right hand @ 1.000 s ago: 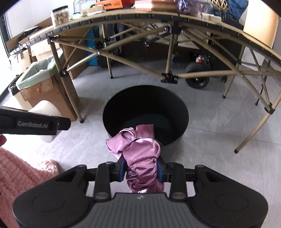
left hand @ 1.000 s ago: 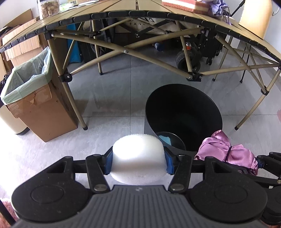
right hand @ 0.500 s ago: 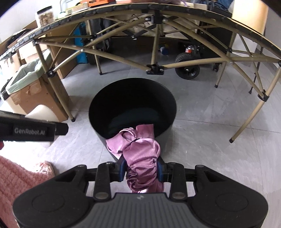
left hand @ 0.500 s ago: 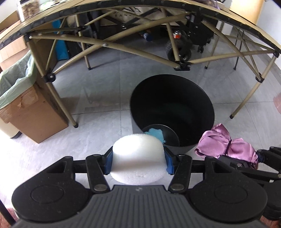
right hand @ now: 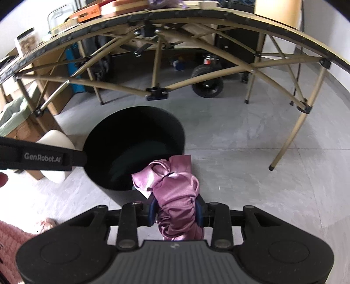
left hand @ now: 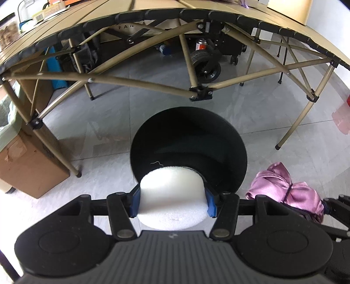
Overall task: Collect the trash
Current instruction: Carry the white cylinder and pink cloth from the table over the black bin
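Under the folding table [left hand: 153,13], whose tan crossed legs arch over both views, I see grey floor tiles and the black bin [left hand: 189,150] standing open-mouthed right below my two tools. A cardboard box [left hand: 26,161] lined with a pale green bag sits off to the left, cut by the frame edge.

My left gripper [left hand: 172,202] tilts steeply down, clenched on a white foam puck [left hand: 172,192]; the blue pads press both its flanks, and the puck's far edge overlaps the bin's near rim, so I read it as held above the opening. The foam hides most of what lies at the bin's bottom; the inside is too dark for me to make out.

My right gripper [right hand: 176,213] also points steeply down, closed tight on a bunched purple satin cloth [right hand: 172,187], which spills up past the fingertips. In the right wrist view the cloth hangs over the bin's near right rim, partly covering it. The left tool crosses that view as a black bar at the left edge. A pink knitted sleeve [right hand: 11,238] shows at the lower left corner, mostly cut off.
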Available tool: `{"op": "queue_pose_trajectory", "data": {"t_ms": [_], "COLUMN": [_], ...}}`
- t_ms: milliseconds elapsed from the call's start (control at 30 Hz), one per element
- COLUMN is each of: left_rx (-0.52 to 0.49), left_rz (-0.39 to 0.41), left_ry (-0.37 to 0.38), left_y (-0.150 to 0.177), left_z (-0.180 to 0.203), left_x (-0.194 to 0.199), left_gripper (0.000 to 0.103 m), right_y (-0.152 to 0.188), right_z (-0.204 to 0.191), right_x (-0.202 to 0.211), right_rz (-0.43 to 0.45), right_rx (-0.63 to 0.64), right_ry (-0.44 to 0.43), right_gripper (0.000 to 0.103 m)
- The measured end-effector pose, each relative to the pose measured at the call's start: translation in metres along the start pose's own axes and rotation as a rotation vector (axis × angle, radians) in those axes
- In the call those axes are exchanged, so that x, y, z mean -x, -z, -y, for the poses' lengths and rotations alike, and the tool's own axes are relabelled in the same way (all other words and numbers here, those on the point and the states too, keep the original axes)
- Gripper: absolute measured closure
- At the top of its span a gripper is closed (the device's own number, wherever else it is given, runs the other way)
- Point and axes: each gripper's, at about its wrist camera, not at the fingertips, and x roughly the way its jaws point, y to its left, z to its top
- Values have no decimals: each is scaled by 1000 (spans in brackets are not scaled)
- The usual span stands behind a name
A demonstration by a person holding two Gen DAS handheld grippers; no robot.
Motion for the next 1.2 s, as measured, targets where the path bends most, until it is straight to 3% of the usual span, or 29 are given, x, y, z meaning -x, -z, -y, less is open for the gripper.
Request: {"op": "queue_pose_trajectory", "data": {"t_ms": [200, 433, 800, 1200], "left_rx": [5, 24, 73, 100], "left_rz": [0, -62, -155, -218], "left_ry": [-13, -24, -45, -71], "left_y": [-19, -33, -43, -45], "left_z": [8, 17, 33, 39], "left_x": [-16, -42, -84, -114], "left_gripper": [47, 47, 47, 47], "right_y": [-5, -12, -23, -33], "right_z": [18, 36, 55, 70], "right_x": [0, 0, -2, -22], "right_rz": [13, 26, 39, -5], "right_rx": [-61, -115, -169, -207], "right_ry": [27, 52, 107, 148], "right_gripper": [70, 70, 70, 70]}}
